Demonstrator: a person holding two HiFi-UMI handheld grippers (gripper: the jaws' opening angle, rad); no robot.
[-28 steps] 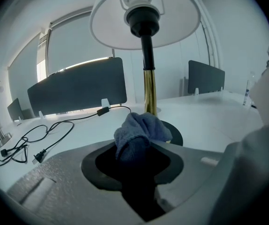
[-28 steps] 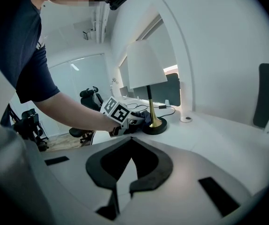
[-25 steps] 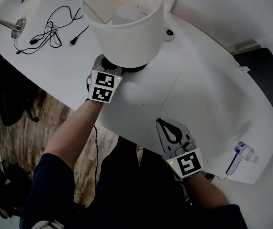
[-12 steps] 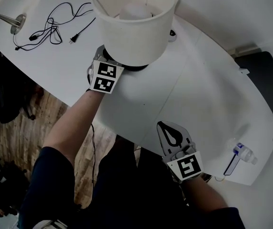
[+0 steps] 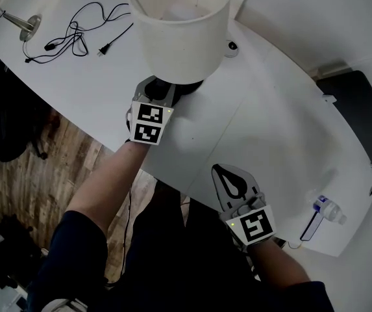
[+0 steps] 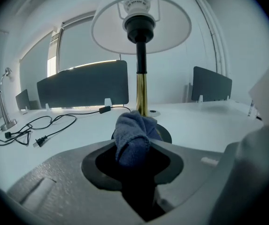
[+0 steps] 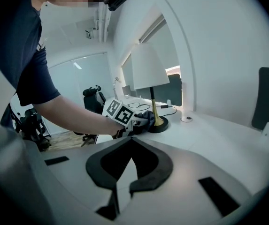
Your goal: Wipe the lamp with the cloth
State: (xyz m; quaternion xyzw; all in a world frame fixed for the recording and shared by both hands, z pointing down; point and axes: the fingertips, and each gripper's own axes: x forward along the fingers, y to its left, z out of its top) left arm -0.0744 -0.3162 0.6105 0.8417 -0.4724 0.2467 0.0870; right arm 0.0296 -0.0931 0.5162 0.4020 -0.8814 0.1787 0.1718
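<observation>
The lamp has a white shade (image 5: 179,31), a brass stem (image 6: 141,93) and a round black base (image 5: 189,85). My left gripper (image 5: 158,98) is at the near left side of that base, under the shade, shut on a bunched blue cloth (image 6: 133,135). In the left gripper view the cloth lies against the base (image 6: 166,136), in front of the stem. The right gripper view shows the cloth (image 7: 148,121) pressed at the foot of the lamp (image 7: 149,74). Near the table's front edge, my right gripper (image 5: 218,168) is shut with nothing in it.
A black power cable (image 5: 75,34) lies coiled at the left, beside a silver desk lamp (image 5: 18,21). There is a small round white fitting (image 5: 231,46) behind the lamp and a spray bottle (image 5: 322,214) at the right edge. Wooden floor (image 5: 56,168) lies beyond the table's curved edge.
My left gripper, with the cloth in it, has shifted slightly along the lamp's base. The right gripper has stayed where it was.
</observation>
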